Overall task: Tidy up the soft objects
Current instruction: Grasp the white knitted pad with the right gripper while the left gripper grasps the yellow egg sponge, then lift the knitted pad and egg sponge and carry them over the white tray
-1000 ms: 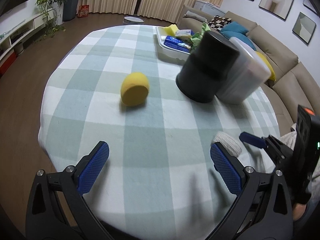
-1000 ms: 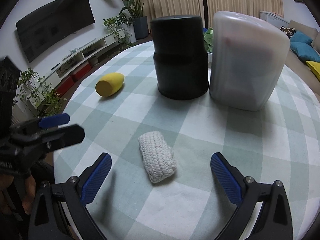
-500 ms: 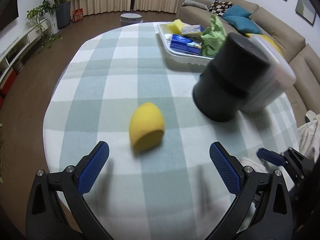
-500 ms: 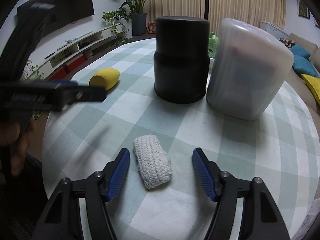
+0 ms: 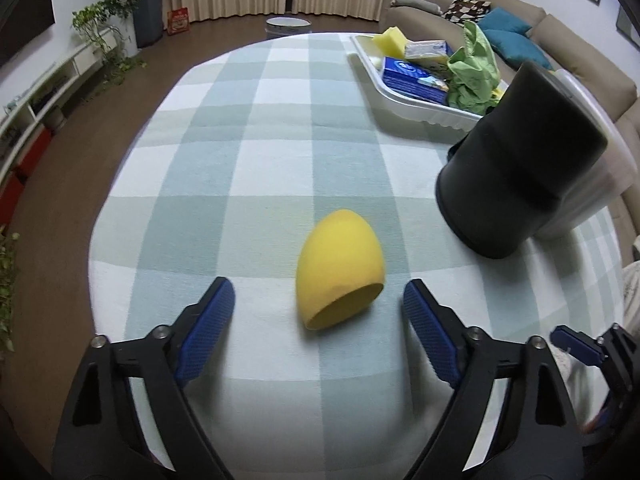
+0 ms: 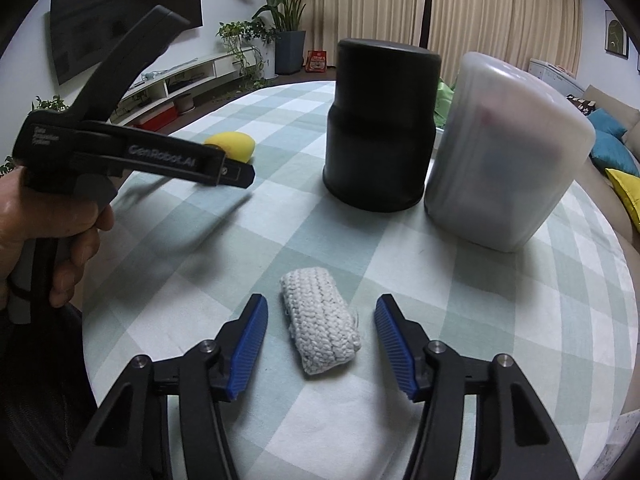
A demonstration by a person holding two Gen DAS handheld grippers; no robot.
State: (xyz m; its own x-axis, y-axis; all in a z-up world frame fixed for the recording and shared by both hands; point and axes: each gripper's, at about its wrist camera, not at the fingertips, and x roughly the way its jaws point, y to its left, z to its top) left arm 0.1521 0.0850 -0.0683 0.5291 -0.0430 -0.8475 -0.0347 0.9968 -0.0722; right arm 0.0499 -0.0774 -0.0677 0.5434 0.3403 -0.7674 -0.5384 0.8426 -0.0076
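A yellow egg-shaped sponge (image 5: 340,266) lies on the checked tablecloth, between the fingers of my left gripper (image 5: 319,312). Its jaws are closing, and a gap still shows on each side of the sponge. A white knitted roll (image 6: 318,324) lies near the table's front edge, between the fingers of my right gripper (image 6: 320,338). Those jaws are closing too, with the blue pads (image 6: 248,344) not touching the roll. In the right wrist view the left gripper's body hangs at the left, held by a hand (image 6: 48,232), with the sponge (image 6: 234,146) partly hidden behind it.
A black cylindrical container (image 6: 380,124) and a frosted plastic bin (image 6: 508,144) stand upside down side by side mid-table. Behind them a white tray (image 5: 404,100) holds a green cloth, blue packs and a yellow sponge. The round table's edge runs close on the left.
Both grippers have narrowed around their objects. The left one moved up to the yellow sponge, which now sits between its fingers. The right one stayed at the knitted roll.
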